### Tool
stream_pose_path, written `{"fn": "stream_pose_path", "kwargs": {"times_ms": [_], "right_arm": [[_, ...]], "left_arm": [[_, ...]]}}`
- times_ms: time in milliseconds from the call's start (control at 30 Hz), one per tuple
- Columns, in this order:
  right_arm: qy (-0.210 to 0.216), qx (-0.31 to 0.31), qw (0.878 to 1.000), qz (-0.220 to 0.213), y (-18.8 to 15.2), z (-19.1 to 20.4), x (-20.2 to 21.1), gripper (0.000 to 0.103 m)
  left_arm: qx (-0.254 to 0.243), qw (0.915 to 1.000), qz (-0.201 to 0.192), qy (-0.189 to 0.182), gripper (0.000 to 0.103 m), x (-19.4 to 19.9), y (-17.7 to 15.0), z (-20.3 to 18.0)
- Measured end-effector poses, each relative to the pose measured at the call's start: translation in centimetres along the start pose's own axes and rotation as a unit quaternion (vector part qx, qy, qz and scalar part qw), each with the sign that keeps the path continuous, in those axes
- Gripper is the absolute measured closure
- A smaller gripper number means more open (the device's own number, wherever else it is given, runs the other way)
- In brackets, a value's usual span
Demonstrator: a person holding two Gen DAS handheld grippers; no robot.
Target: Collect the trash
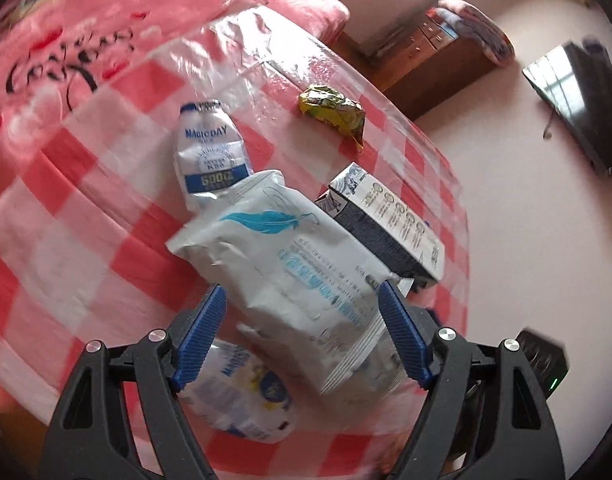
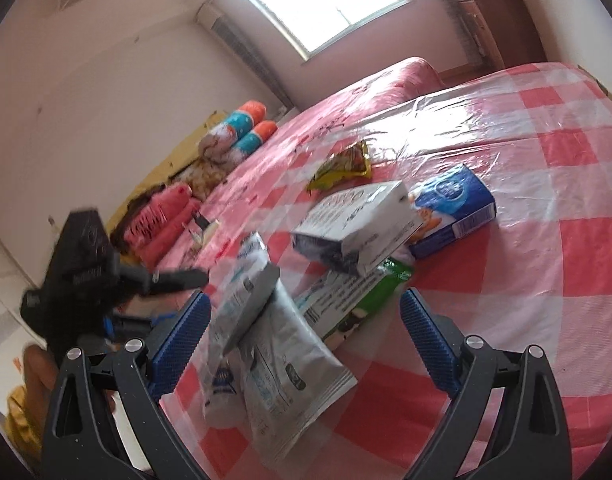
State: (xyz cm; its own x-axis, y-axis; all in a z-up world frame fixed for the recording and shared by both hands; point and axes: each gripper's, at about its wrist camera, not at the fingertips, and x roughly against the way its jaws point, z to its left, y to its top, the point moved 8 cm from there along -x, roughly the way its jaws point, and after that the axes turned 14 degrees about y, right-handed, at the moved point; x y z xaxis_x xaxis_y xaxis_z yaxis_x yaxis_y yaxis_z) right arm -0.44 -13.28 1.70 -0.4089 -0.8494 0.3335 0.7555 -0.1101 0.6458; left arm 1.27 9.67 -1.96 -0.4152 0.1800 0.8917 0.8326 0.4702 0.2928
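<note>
Trash lies on a red-and-white checked tablecloth point(image 1: 86, 200). In the left wrist view my left gripper point(image 1: 304, 300) is open, its jaws either side of a white pouch with a blue feather point(image 1: 290, 256). Beyond lie a white-and-blue bottle point(image 1: 208, 148), a dark carton point(image 1: 389, 224) and a crumpled yellow wrapper point(image 1: 333, 110). Another pouch point(image 1: 238, 392) lies under the jaws. In the right wrist view my right gripper point(image 2: 304, 308) is open over the feather pouch point(image 2: 282, 364) and a bottle point(image 2: 234, 308). A white carton point(image 2: 353, 224), a blue box point(image 2: 453, 204), a green pack point(image 2: 369, 296) and the yellow wrapper point(image 2: 341, 164) lie behind.
A pink bedspread point(image 1: 86, 20) lies beyond the table. A wooden cabinet point(image 1: 425, 64) and a wall TV point(image 1: 585, 100) are at the right in the left wrist view. My left gripper point(image 2: 90, 272) shows at the left of the right wrist view, with rolled blankets point(image 2: 242, 128) behind.
</note>
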Motion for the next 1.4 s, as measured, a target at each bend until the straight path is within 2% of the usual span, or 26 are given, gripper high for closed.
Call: {"fn": "stream_pose_path", "kwargs": {"times_ms": [67, 167, 333, 467, 567, 700, 900, 967, 1067, 1233, 1400], "right_arm": [[-0.005, 0.011, 1.000, 0.012, -0.4, 0.2, -0.4, 0.009], [-0.007, 0.022, 0.999, 0.025, -0.8, 0.5, -0.9, 0.009], [-0.015, 0.062, 0.996, 0.058, -2.0, 1.6, -2.2, 0.008], [0.000, 0.075, 0.993, 0.088, -3.0, 2.1, -3.2, 0.008], [-0.004, 0.081, 0.991, 0.106, -3.8, 2.1, -3.8, 0.008], [0.006, 0.089, 0.989, 0.122, -4.4, 2.6, -4.2, 0.008], [0.011, 0.098, 0.985, 0.142, -5.1, 3.0, -4.6, 0.008], [0.011, 0.097, 0.985, 0.144, -5.2, 3.0, -4.7, 0.008], [0.009, 0.097, 0.986, 0.136, -5.0, 2.9, -4.5, 0.008], [0.017, 0.077, 0.989, 0.121, -4.5, 2.4, -3.6, 0.008], [0.021, 0.070, 0.990, 0.118, -4.4, 2.3, -3.3, 0.008]], "left_arm": [[0.021, 0.9998, 0.005, -0.004, 0.024, -0.5, 0.5, -0.2], [0.028, 0.9995, 0.001, 0.012, 0.024, -1.0, 1.0, -0.4], [0.013, 0.9989, 0.005, 0.044, 0.024, -1.7, 1.4, -1.1], [-0.001, 0.9979, 0.011, 0.064, 0.020, -2.4, 1.6, -1.6], [-0.017, 0.9966, 0.011, 0.079, 0.020, -2.2, 1.4, -1.9], [-0.003, 0.9957, 0.031, 0.087, 0.020, -1.8, 0.7, -1.0], [0.012, 0.9956, 0.037, 0.085, 0.020, -0.7, -0.1, -0.3], [0.017, 0.9963, 0.041, 0.074, 0.020, -1.0, 0.0, -0.4], [0.028, 0.9954, 0.052, 0.076, 0.020, -1.7, -0.5, -0.1], [0.064, 0.9952, 0.061, 0.042, 0.020, -2.4, -0.7, 0.3], [0.045, 0.9960, 0.050, 0.059, 0.019, -3.3, 0.3, -0.8]]}}
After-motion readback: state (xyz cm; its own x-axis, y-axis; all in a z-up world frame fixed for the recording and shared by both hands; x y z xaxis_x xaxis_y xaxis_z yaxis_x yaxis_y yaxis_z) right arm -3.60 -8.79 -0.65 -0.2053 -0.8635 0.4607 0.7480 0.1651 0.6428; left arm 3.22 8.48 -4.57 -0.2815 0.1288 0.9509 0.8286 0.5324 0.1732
